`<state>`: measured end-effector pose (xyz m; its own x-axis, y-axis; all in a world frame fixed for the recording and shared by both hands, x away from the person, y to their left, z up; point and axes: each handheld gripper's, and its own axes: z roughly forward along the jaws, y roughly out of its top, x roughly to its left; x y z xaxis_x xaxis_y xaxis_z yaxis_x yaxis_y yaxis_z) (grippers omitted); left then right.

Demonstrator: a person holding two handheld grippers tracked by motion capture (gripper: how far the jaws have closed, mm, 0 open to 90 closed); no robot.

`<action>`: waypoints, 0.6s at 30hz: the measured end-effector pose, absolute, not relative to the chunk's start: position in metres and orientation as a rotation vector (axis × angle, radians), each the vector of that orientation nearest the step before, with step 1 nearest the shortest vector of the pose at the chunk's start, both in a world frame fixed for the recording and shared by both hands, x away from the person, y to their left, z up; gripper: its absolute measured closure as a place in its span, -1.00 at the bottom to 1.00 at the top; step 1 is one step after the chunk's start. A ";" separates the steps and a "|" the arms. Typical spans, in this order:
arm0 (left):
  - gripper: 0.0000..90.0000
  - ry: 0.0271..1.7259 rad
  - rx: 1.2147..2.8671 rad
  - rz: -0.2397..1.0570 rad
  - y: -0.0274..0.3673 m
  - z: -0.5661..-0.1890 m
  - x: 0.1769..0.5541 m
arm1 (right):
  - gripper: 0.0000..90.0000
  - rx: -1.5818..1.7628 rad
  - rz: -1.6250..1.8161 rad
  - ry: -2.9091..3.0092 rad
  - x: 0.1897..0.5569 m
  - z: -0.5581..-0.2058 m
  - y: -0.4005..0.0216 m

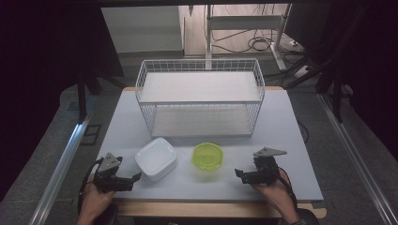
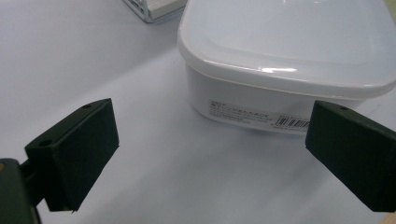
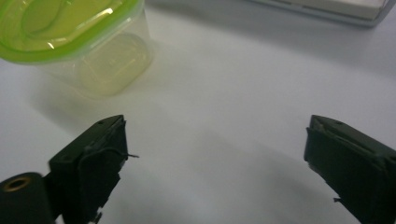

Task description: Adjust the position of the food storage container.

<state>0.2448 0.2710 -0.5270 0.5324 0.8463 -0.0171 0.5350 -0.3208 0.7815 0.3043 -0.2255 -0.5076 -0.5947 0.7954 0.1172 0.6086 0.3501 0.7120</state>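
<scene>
Left gripper (image 1: 133,179): jaws wide, empty, near table's front edge. Just right of it, white square lidded plastic box (image 1: 156,158); next, round clear plastic tub with lime-green lid (image 1: 208,155). Right gripper (image 1: 240,175): jaws wide, empty, beside tub. White wire rack (image 1: 200,96) behind.

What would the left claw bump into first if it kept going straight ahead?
Most likely the white box. It sits right in front of the open left claw, a bit toward one jaw, with bare table between them. How far off is hard to tell.
</scene>
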 end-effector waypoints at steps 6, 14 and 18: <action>-0.93 1.100 1.993 0.526 0.274 -0.529 0.243 | -0.53 1.217 1.072 2.393 0.304 -0.506 -0.220; -0.92 1.088 2.020 0.515 0.270 -0.532 0.245 | -0.31 1.223 1.106 2.431 0.306 -0.503 -0.219; -0.92 1.085 2.013 0.505 0.271 -0.532 0.244 | -0.29 1.227 1.118 2.447 0.306 -0.501 -0.218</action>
<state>0.2443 0.2709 -0.5315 0.5565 0.8307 -0.0178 0.5213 -0.3323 0.7860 0.3056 -0.2185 -0.5014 -0.6413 0.7506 0.1592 0.6118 0.3749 0.6965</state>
